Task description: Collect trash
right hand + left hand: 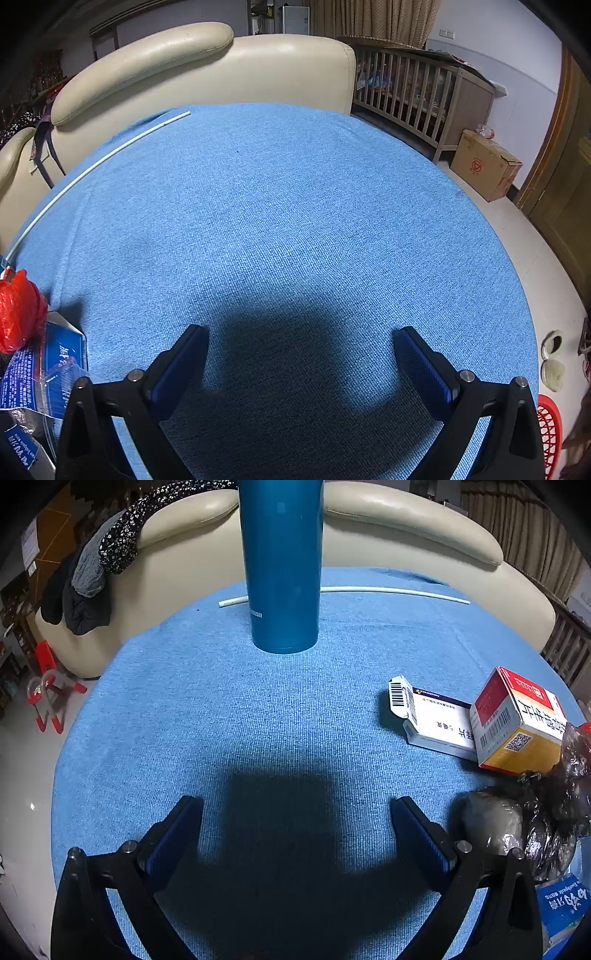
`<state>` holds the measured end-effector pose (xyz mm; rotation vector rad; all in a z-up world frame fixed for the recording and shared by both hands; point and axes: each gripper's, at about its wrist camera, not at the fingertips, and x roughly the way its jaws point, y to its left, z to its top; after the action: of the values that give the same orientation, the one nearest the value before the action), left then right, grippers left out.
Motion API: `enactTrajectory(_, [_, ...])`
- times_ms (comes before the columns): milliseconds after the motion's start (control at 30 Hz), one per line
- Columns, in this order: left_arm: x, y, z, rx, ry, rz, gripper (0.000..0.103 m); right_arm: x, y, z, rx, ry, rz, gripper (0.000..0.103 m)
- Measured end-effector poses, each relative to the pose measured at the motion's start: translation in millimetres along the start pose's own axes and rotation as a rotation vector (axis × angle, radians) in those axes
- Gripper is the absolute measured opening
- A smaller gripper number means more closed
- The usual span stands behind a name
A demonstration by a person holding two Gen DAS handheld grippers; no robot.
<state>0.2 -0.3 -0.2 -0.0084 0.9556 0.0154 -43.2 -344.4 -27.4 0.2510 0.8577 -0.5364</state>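
My left gripper is open and empty above the blue tablecloth. Trash lies to its right: a white medicine box, a red and yellow box, a crumpled dark plastic bag and a blue toothpaste box. My right gripper is open and empty over bare cloth. At its left lie a red plastic bag and a blue toothpaste box.
A tall blue flask stands straight ahead of the left gripper. A thin white tube lies along the far edge, also in the right wrist view. A cream sofa stands behind. A red basket sits on the floor at right.
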Motion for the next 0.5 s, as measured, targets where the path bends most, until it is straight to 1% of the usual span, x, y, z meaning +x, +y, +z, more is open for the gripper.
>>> enactTrajectory(267, [-0.8, -0.8, -1.8, 0.001, -0.001, 0.0, 0.103, 0.0, -0.1, 0.4, -0.001, 0.0, -0.001, 0.103])
enactTrajectory(333, [1.9, -1.9, -1.7, 0.011, 0.009, -0.009, 0.103, 0.1, -0.4, 0.1, 0.001, 0.0, 0.001, 0.103])
enactTrajectory(433, [-8.8, 0.9, -5.5, 0.019, 0.019, -0.035, 0.103, 0.2, -1.1, 0.2, 0.001, 0.0, 0.001, 0.103])
enactTrajectory(500, [-24.6, 1.8, -10.3, 0.02, -0.003, -0.035, 0.103, 0.1, -0.5, 0.1, 0.0, 0.0, 0.0, 0.103])
